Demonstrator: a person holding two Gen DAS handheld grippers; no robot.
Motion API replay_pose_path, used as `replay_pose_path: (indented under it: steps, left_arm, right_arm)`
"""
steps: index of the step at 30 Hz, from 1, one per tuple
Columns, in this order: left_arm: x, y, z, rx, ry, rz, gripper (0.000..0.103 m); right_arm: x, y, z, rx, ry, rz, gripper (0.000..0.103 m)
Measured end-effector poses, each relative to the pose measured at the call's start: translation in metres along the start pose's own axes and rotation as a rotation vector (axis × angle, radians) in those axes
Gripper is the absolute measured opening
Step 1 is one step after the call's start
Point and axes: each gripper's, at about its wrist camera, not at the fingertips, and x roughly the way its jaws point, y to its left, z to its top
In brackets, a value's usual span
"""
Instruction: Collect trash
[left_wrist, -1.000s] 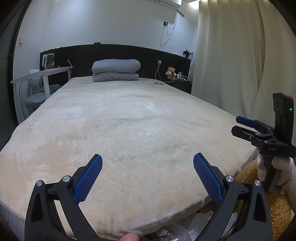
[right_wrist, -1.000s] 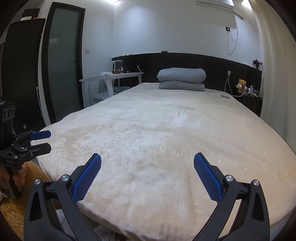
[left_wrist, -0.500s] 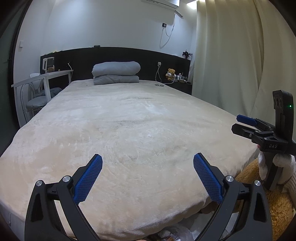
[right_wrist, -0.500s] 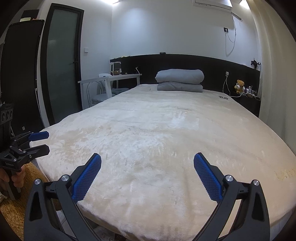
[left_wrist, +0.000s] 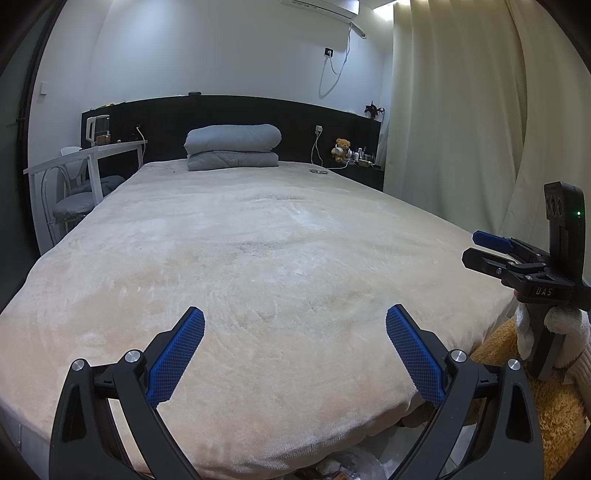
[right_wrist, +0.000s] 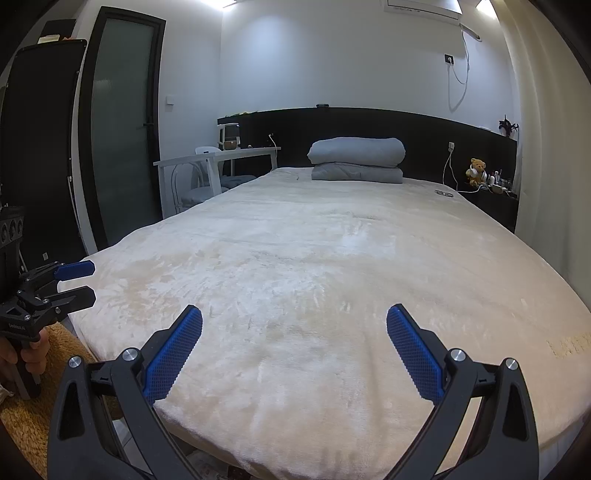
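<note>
Left gripper (left_wrist: 295, 354) and right gripper (right_wrist: 294, 352), each black-framed with blue textured pads, held at the foot of the bed with fingers spread wide and nothing between them. Crumpled clear plastic trash (left_wrist: 351, 467) lies on the floor just below the bed's foot edge, between the left gripper's arms; only partly visible. It is judged light, soft and easily crushed, likely slippery; best pinched at a raised fold rather than a flat face. A tan shaggy rug (left_wrist: 550, 417) lies at floor level beside the bed. The cream plush bed cover (left_wrist: 258, 251) shows no litter on top. Farther off: a folded grey duvet (left_wrist: 232, 146) against the black headboard (left_wrist: 221, 110), a white desk (right_wrist: 218, 155), a small teddy bear (left_wrist: 341, 147), and cream curtains (left_wrist: 461, 110).
</note>
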Motion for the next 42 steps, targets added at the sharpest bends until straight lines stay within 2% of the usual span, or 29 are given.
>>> replay_pose_path:
  steps: [42]
  left_arm:
    - [-0.0032,0.0002,0.0002,0.000,-0.012,0.005,0.097]
  right_arm:
    - [0.0016,0.0000,-0.0030,-0.016,0.008,-0.022,0.099]
